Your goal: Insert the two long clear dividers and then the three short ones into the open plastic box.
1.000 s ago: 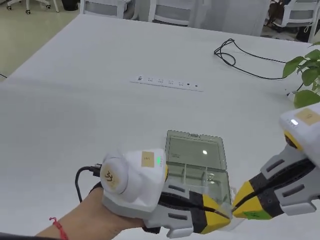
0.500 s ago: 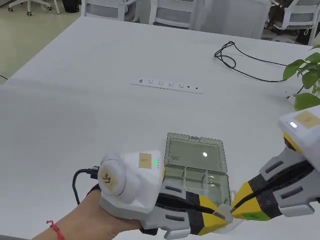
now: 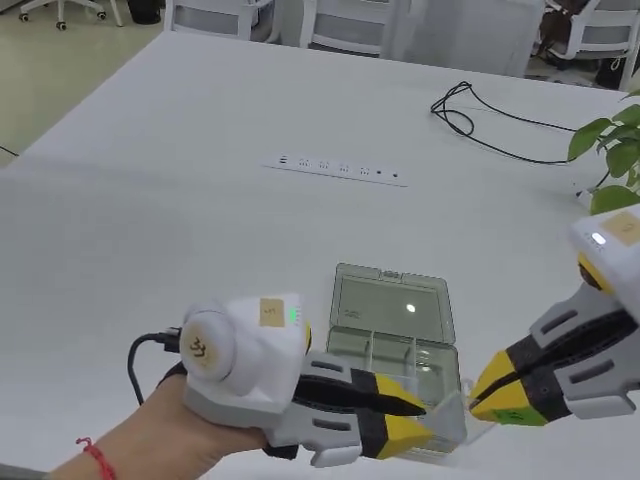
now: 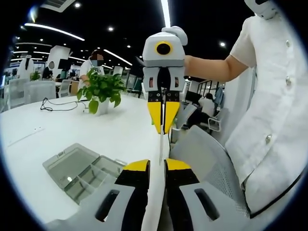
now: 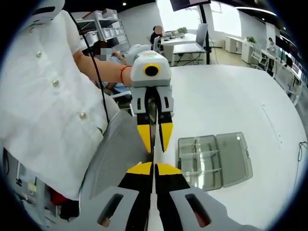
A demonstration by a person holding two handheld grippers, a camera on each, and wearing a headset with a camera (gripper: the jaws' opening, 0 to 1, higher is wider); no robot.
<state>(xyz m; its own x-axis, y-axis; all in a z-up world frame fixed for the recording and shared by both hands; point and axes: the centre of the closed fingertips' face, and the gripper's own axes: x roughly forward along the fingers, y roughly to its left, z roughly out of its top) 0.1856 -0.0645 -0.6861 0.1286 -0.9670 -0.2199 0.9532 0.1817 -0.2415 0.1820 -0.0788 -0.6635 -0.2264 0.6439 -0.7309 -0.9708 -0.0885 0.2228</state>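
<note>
Far left in my head view, the person's hand [image 3: 165,432], with a thin red cord bracelet [image 3: 95,458] at the wrist, grips the white-bodied left gripper [image 3: 425,422]. Its yellow-tipped jaws point right and are pressed together on one end of a thin clear plastic divider strip [image 3: 452,412].

The open smoky-clear plastic box [image 3: 392,305] lies on the white table [image 3: 150,230] just beyond the jaws, with its lid folded flat on the far side and its tray half nearer me. Some clear partitions already stand in the tray (I can't count them from here).

The strip spans the short gap between the two sets of jaws and crosses the tray's near right corner. I can't tell whether it touches the box.

To the right, the right gripper [image 3: 478,397] faces the left one, its jaws closed on the strip's other end. In the left gripper view the strip runs edge-on straight up into those closed yellow tips, and in the right gripper view the box lies to the right of the jaws.

Farther back on the table are a long white power strip [image 3: 338,168] and then a looped black cable [image 3: 470,115]. A green leafy plant [image 3: 612,150] stands at the right edge.
</note>
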